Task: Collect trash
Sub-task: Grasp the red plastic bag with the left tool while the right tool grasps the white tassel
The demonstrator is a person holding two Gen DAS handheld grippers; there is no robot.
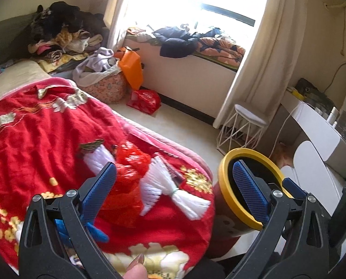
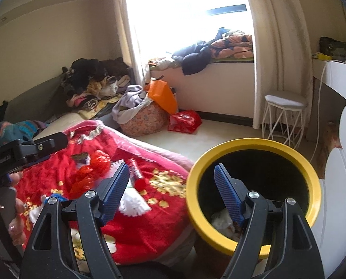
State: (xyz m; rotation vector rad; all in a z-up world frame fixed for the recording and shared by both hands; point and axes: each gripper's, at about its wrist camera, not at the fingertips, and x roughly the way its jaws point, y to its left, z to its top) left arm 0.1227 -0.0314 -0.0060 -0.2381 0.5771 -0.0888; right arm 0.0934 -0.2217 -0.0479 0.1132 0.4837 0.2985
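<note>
1. Red floral blanket (image 1: 45, 139) covers the bed and fills the left half of both views.
2. Yellow-rimmed trash bin (image 2: 254, 148) stands beside the bed at lower right; some white waste lies inside.
3. Crumpled red plastic bag (image 1: 128, 162) lies on the blanket at frame centre. It looks light, soft and slippery; I would pinch a bunched fold.
4. Left gripper (image 1: 173, 186) and right gripper (image 2: 173, 186) both stand wide open and hold nothing.
</note>
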